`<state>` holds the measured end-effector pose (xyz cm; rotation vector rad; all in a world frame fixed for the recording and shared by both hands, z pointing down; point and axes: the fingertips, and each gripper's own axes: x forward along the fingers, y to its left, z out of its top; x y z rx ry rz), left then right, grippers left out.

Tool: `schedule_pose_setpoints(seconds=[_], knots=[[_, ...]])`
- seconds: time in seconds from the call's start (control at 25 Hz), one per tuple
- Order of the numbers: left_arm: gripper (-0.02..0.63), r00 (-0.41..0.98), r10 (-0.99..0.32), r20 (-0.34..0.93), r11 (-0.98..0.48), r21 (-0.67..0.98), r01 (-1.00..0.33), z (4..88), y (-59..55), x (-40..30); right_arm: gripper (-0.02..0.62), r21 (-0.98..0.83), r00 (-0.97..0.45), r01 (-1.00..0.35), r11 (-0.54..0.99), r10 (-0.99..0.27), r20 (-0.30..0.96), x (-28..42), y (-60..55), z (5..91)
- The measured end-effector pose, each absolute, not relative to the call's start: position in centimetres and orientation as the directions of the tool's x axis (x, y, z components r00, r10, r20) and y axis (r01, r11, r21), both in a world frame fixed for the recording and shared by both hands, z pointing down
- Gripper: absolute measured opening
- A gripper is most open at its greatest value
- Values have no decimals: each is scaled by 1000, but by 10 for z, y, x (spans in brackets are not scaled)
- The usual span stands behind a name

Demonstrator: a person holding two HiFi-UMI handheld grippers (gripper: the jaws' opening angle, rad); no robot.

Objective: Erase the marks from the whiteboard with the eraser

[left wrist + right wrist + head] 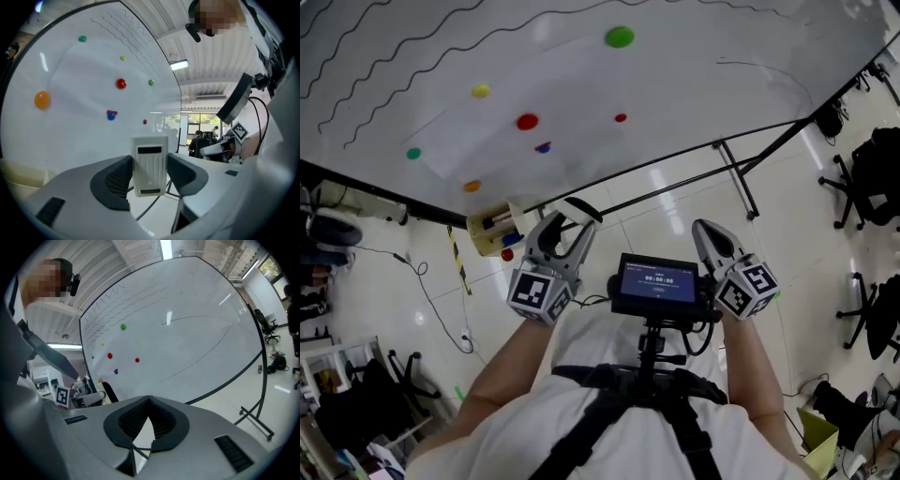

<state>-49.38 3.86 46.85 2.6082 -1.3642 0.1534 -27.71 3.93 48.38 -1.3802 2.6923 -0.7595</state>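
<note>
In front of the whiteboard (694,84), the person holds both grippers low, close to the chest. The left gripper (565,232) has its fingers clamped on the eraser (150,164), a white ribbed block standing upright between the pads, so the eraser is in the left gripper and off the board. The right gripper (149,405) has nothing in it, with its fingers pressed together at the tips. Up on the board there are rows of wavy lines (394,52) toward the left, plus a long thin curve (769,67) on the right side. A bunch of coloured magnets sit in the middle, like a green one (620,37) and a red one (527,121). A small screen (656,282) sits between the two grippers.
</note>
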Motion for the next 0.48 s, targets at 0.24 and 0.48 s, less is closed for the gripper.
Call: schedule_pose_setpoints(seconds=[0.24,0.48], knots=[[262,642,-738,206,-623,155,-767,474,48,-414,17,-441,-564,-776,451,-809,165,-209,60,481],[261,684,-705,187,-658,187,-729,460,77,-335,17,-448,-546,-781,435,-823,155,-133,98,470]])
